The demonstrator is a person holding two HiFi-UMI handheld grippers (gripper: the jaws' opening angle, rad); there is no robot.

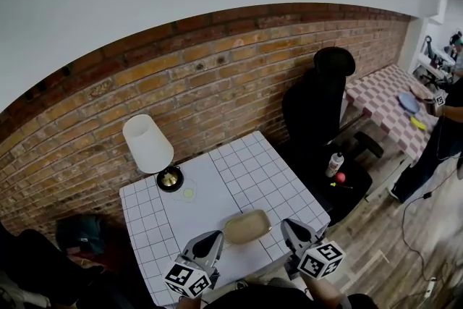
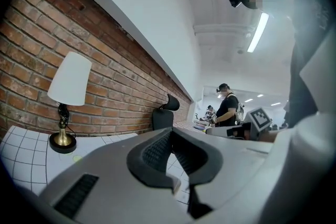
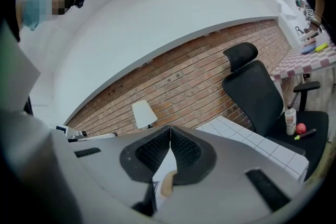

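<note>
We log the tan oblong shallow dish (image 1: 246, 226) on the white gridded tabletop (image 1: 249, 170). Its long axis runs left-right between the left tool (image 1: 207, 244) and right tool (image 1: 294, 231). Both tools are clenched, empty and about equally near.

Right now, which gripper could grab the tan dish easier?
Probably the right gripper: the tan dish peeks out just under its shut jaws. The left gripper, also shut, has no dish in its view.

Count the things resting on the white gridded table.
3. A white-shaded lamp at the far left corner, a small pale green disc right of its base, and a tan tray near the front edge, between the left claw and right claw. The claws may hide something small.
</note>
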